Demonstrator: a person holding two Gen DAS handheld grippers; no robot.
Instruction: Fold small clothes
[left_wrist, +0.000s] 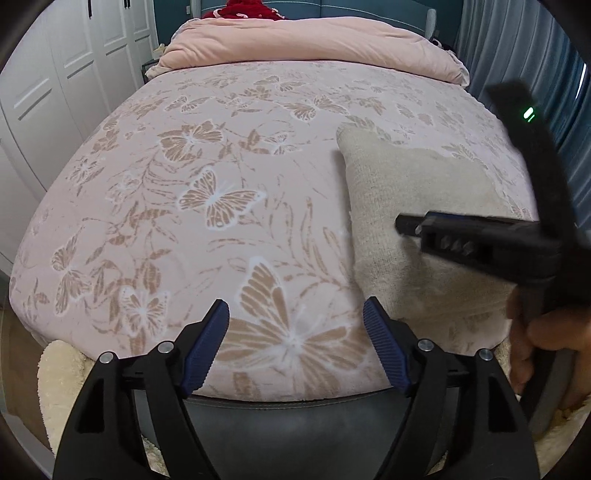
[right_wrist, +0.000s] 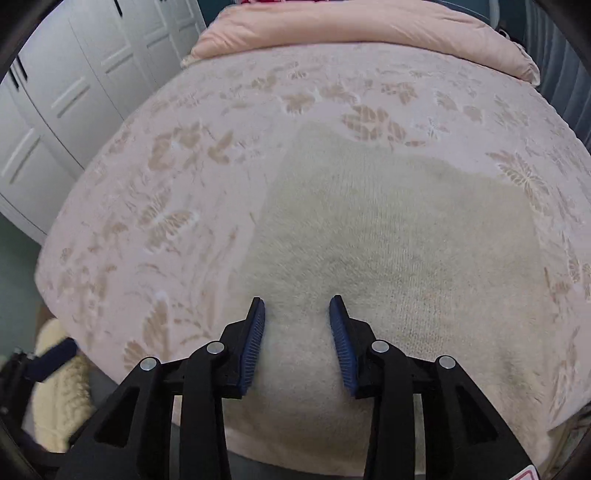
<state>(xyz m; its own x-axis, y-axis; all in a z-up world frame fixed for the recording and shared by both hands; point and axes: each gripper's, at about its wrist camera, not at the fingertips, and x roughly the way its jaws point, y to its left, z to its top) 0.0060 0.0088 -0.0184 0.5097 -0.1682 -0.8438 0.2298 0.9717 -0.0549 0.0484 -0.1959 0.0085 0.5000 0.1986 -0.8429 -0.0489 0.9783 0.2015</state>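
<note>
Wide free room on the bed (left_wrist: 258, 155), from the near edge up to the folded pink duvet (left_wrist: 314, 40) at the far edge. Beige knit garment (right_wrist: 388, 240) flat at the near right side of the bed. Right gripper (right_wrist: 297, 332) half open directly above it, holding nothing. Left gripper (left_wrist: 295, 347) wide open, empty, beside the garment's left edge.

The beige knit garment (right_wrist: 388, 258) lies flat on the bed cover (left_wrist: 207, 206). To the left of the garment the cover is bare and wide, so a gripper can pass there. Beyond the garment, the folded pink duvet (left_wrist: 314, 40) blocks the far end. In the left wrist view, the right gripper (left_wrist: 410, 226) hangs over the garment's near part and bars that side.
</note>
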